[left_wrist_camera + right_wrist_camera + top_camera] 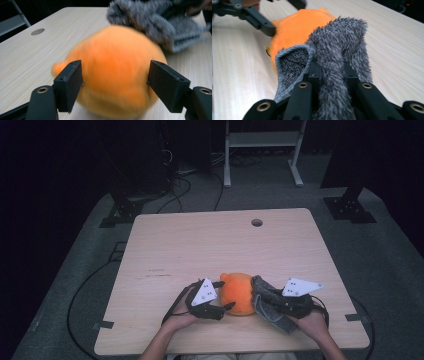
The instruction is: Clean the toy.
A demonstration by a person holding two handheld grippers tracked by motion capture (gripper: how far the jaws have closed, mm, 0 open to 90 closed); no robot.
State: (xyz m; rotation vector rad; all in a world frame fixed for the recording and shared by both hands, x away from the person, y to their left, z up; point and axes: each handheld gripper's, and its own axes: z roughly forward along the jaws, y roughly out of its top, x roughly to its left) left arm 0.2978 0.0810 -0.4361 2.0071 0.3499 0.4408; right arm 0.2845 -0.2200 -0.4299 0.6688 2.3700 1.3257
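Observed on the near half of the wooden table: an orange plush toy resting on the surface, with a grey fuzzy sock lying against its right side. The right gripper is clamped on the sock, the fabric bunched between its jaws and standing up in a fold that leans on the toy (one cuff gapes open toward the camera in the right gripper view). The left gripper straddles the toy with its jaws parted; the pads stand at the toy's flanks, and the left gripper view shows no firm squeeze, so it is judged not to be holding. Assessment: the step in hand appears to be bringing sock and toy together, probably to pull the sock over the toy. The next move calls for the left gripper to steady the toy while the right draws the open cuff across it; the plush is soft and may roll away.
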